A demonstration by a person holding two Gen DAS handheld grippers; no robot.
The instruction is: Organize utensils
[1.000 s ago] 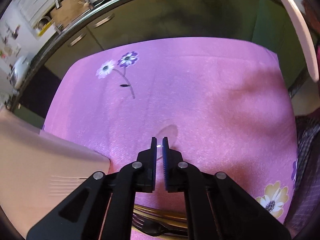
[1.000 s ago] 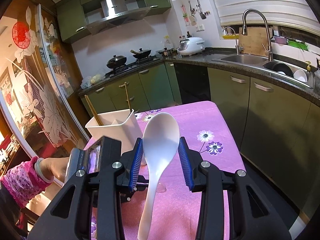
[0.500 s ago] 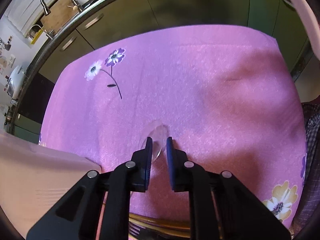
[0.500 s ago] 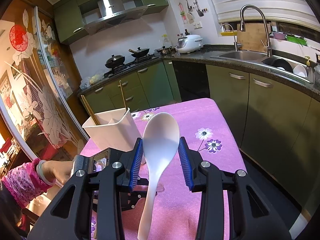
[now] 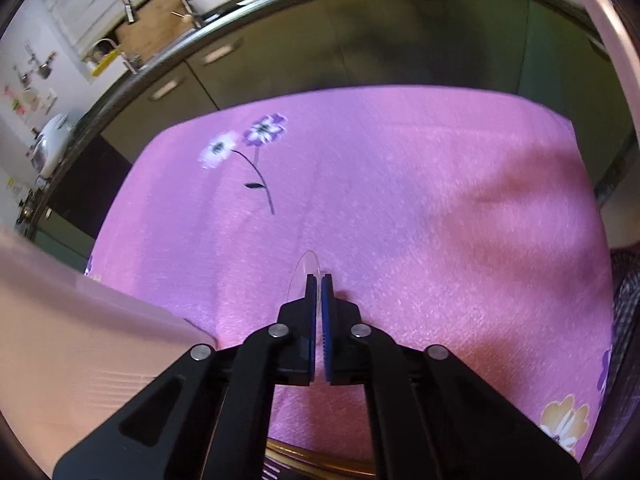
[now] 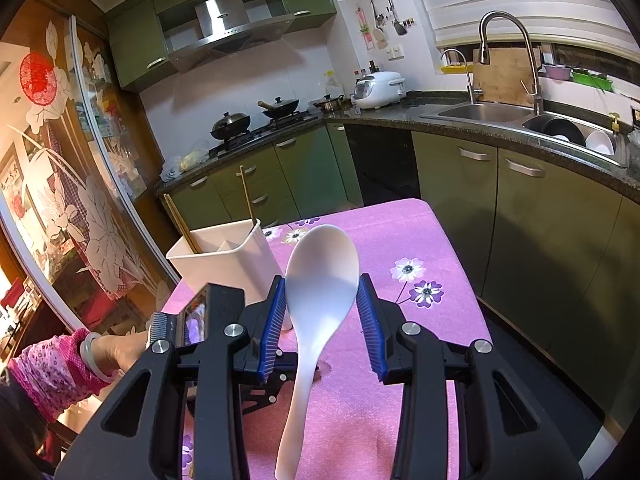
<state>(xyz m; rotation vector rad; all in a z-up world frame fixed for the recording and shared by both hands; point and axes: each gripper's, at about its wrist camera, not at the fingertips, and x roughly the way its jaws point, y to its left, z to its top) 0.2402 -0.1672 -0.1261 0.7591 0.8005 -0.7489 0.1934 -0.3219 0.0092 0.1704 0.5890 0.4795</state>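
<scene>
1. Gripping a clear spoon (image 5: 305, 276), my left hand-held gripper (image 5: 319, 280) has its jaws pinched tight on it, low over the pink cloth (image 5: 400, 200) on the worktop; the see-through bowl sticks out just past the tips, toward the printed flowers (image 5: 244, 140).
2. At the left edge of that view sits the pale wall of the holder (image 5: 80, 344), just beside my gripper.
3. Under the gripper, at the bottom edge, something brass-coloured (image 5: 320, 460) lies on the cloth; I cannot tell what it is.
4. In the right wrist view, my left hand (image 6: 124, 348), in a pink sleeve (image 6: 52, 376), holds the left gripper down beside the white holder (image 6: 224, 264), which stands upright on the cloth with chopsticks (image 6: 182, 220) in it.
5. My right hand-held gripper (image 6: 322, 308) is closed on a white spoon (image 6: 320, 292), the blue pads pressing both sides of its bowl; the handle hangs down toward me.
6. Farther right, green cabinets (image 6: 520, 208) and a sink (image 6: 480, 112) stand well apart from the worktop.
</scene>
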